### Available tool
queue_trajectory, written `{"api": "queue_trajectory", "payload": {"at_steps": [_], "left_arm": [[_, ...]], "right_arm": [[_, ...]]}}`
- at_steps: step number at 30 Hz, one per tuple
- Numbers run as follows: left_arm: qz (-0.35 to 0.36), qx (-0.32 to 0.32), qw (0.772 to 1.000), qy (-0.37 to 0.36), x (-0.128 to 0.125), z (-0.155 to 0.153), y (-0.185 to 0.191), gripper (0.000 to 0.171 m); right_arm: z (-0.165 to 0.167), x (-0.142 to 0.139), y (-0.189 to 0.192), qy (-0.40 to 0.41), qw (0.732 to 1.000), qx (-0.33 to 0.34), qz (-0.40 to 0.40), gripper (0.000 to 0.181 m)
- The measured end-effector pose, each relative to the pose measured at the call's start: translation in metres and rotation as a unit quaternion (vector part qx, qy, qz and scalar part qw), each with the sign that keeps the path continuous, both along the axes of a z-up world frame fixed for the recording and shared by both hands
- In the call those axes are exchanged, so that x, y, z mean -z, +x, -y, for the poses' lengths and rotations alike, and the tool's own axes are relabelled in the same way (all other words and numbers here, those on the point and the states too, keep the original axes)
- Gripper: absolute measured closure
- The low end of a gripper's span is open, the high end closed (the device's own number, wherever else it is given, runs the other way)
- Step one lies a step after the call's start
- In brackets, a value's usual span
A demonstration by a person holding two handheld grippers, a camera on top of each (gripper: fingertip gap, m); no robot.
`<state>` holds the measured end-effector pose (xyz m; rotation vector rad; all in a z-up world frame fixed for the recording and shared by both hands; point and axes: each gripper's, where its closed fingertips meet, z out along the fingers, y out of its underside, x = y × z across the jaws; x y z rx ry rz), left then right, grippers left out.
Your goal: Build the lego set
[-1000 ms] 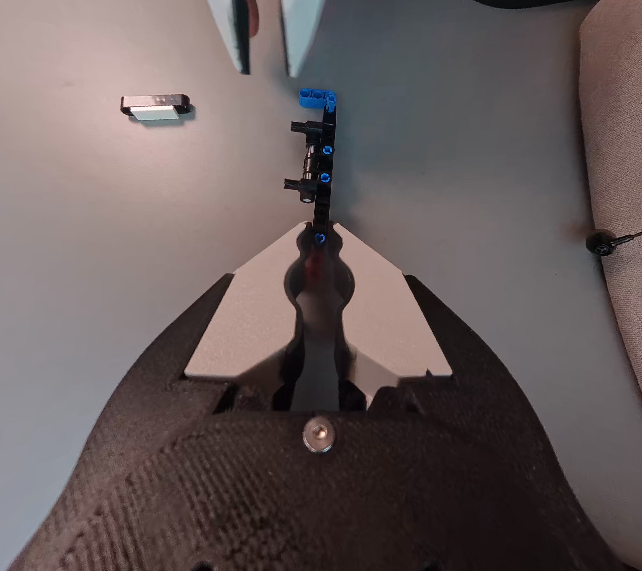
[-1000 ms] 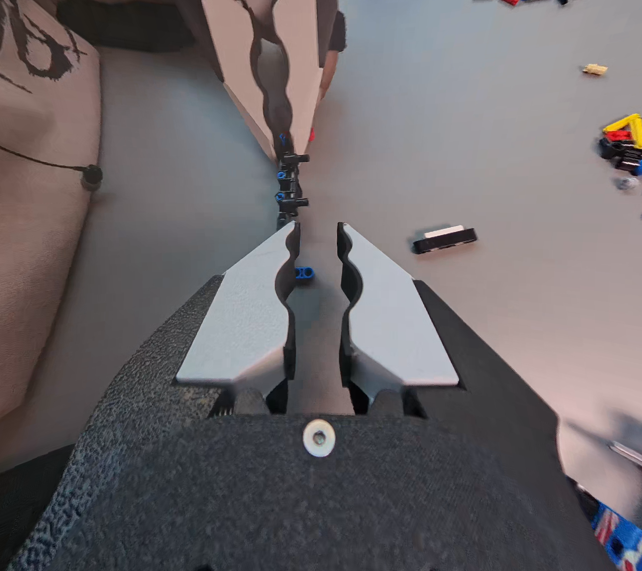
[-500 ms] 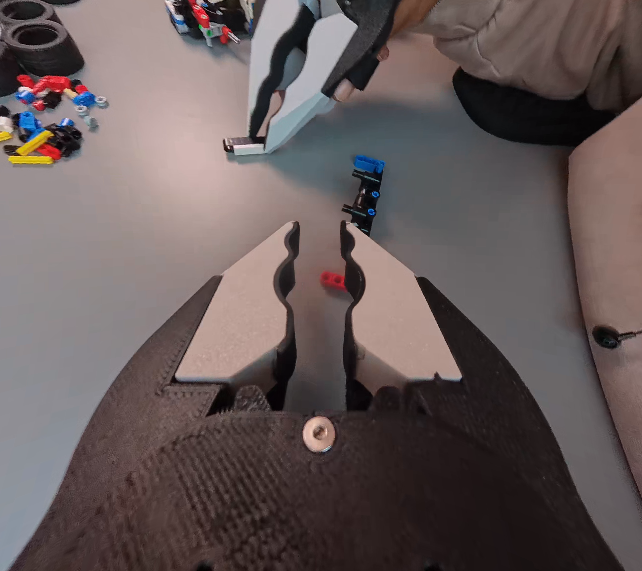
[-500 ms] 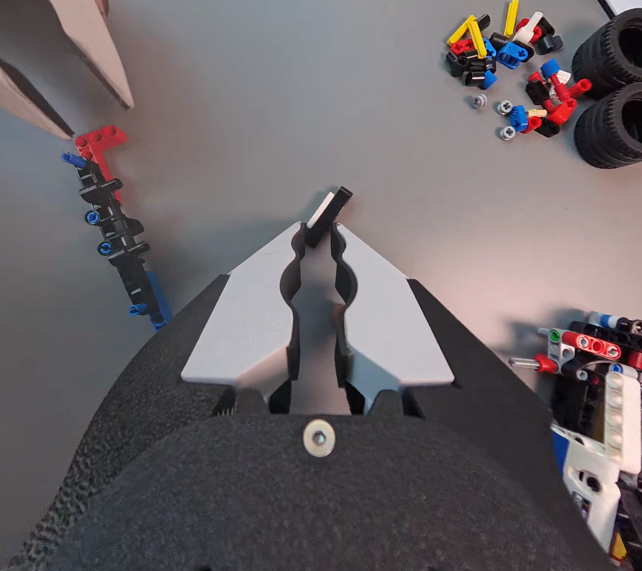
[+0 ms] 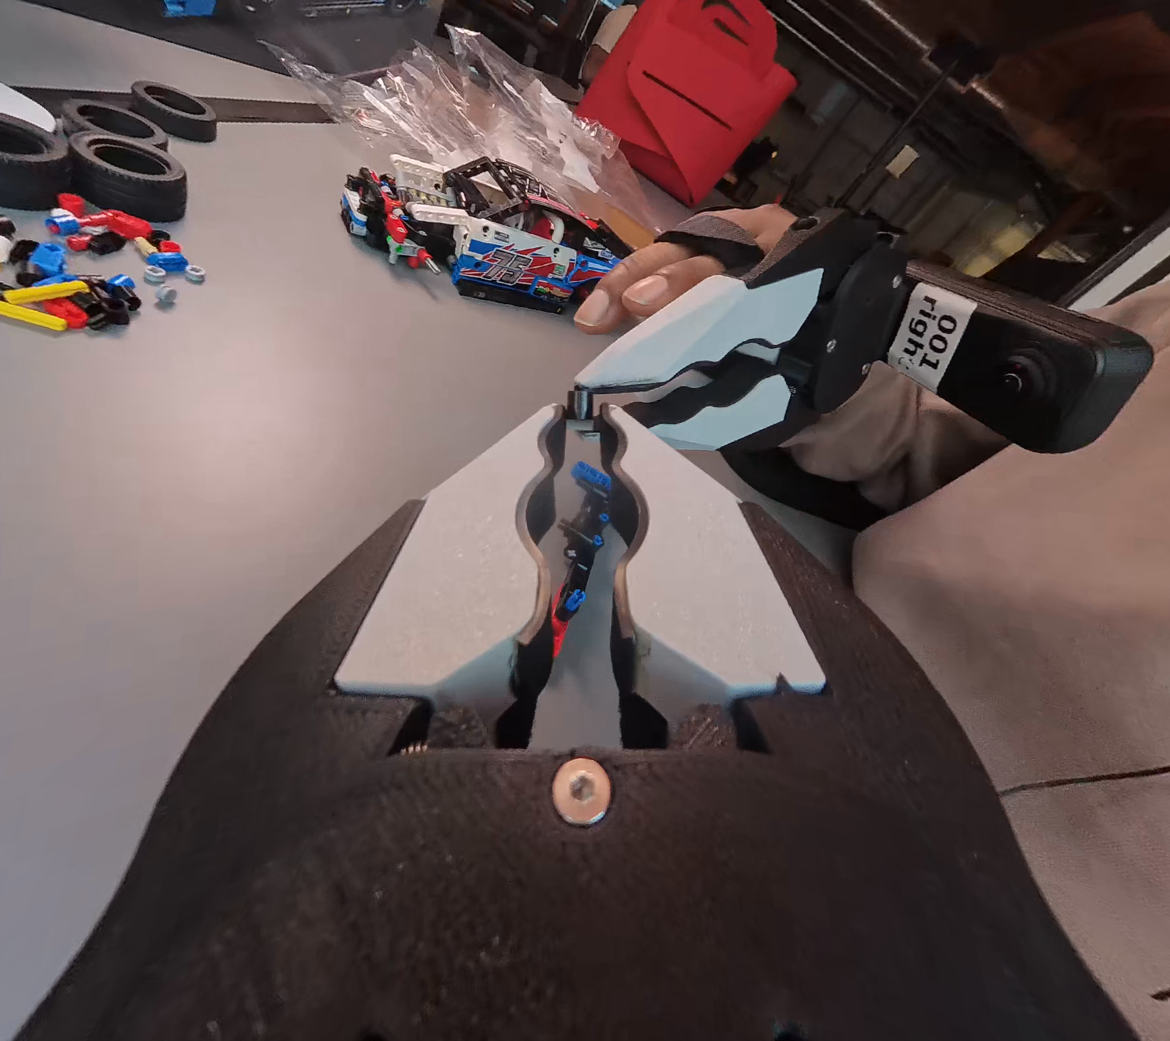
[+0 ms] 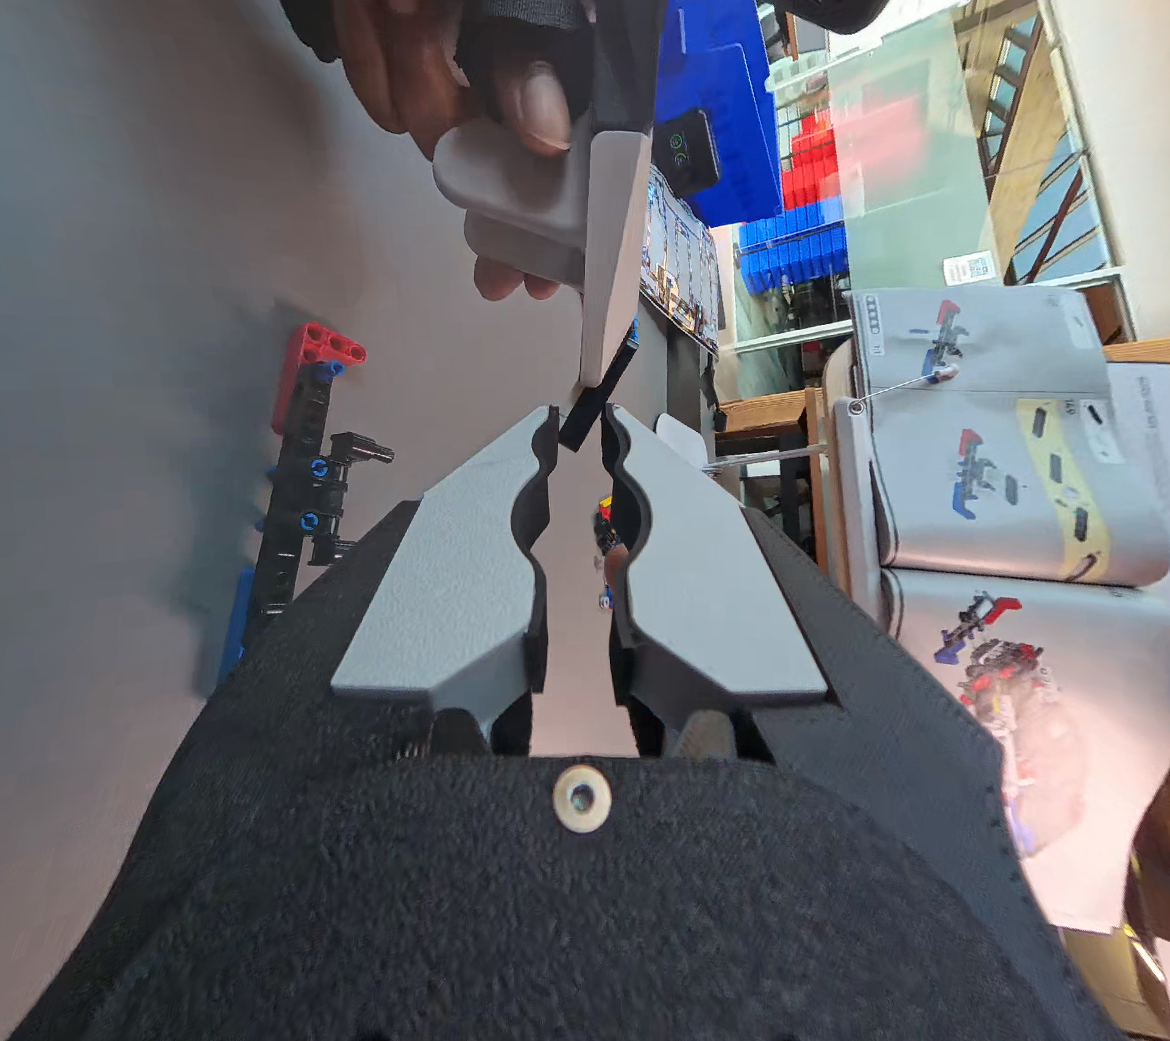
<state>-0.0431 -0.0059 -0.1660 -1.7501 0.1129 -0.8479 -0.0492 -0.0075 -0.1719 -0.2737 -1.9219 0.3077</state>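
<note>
A small flat black piece with a white face point(image 5: 581, 406) is held in the air between both grippers. My left gripper point(image 5: 582, 418) is shut on it at the fingertips. My right gripper point(image 6: 579, 423) meets it from the right, its tips closed on the same piece point(image 6: 595, 396). The left gripper's finger point(image 6: 611, 263) comes down onto the piece from above. A long black beam assembly with blue pins and red and blue ends point(image 6: 304, 479) lies on the grey table below, free of both grippers. It also shows through the left fingers' gap point(image 5: 585, 529).
A partly built white, blue and red car point(image 5: 506, 251) stands mid-table, with black tyres point(image 5: 126, 168) and a pile of loose coloured pieces point(image 5: 82, 276) at the left. Clear plastic bags point(image 5: 443, 92) and a red paper bag point(image 5: 690, 86) lie behind. An open instruction booklet point(image 6: 1013, 441) is at the right. The grippers are tip to tip, or close to it.
My left gripper let go of the beam assembly, which now lies on the table. My right gripper picked the black piece off the table and lifted it; both grippers now meet on it.
</note>
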Motion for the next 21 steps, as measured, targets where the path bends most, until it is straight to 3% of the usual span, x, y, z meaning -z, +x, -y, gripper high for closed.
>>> {"api": "queue_trajectory", "payload": {"at_steps": [3,5,6,8,9,11,17,21], "left_arm": [[-0.056,0.012,0.997,0.043,-0.006,0.006,0.004,0.166],[-0.107,0.019,0.989,0.097,-0.015,0.012,0.009,0.166],[-0.132,0.023,0.983,0.126,-0.019,0.015,0.013,0.165],[-0.158,0.032,0.971,0.176,-0.030,0.021,0.021,0.165],[-0.165,0.034,0.967,0.193,-0.034,0.024,0.024,0.165],[-0.176,0.044,0.958,0.223,-0.040,0.029,0.031,0.165],[-0.190,0.064,0.948,0.245,-0.041,0.035,0.042,0.165],[-0.188,0.047,0.956,0.219,-0.036,0.029,0.035,0.164]], "right_arm": [[0.006,-0.006,0.004,0.005,1.000,-0.012,-0.015,0.169],[0.011,-0.013,0.009,-0.072,0.997,-0.018,-0.007,0.169],[0.015,-0.018,0.013,-0.147,0.989,-0.024,0.018,0.168],[0.025,-0.028,0.026,-0.323,0.941,-0.050,0.092,0.152],[0.027,-0.033,0.032,-0.392,0.909,-0.064,0.125,0.153],[0.023,-0.040,0.037,-0.466,0.870,-0.077,0.143,0.156],[0.034,-0.037,0.044,-0.520,0.829,-0.120,0.166,0.173],[0.030,-0.035,0.039,-0.498,0.849,-0.109,0.138,0.175]]}}
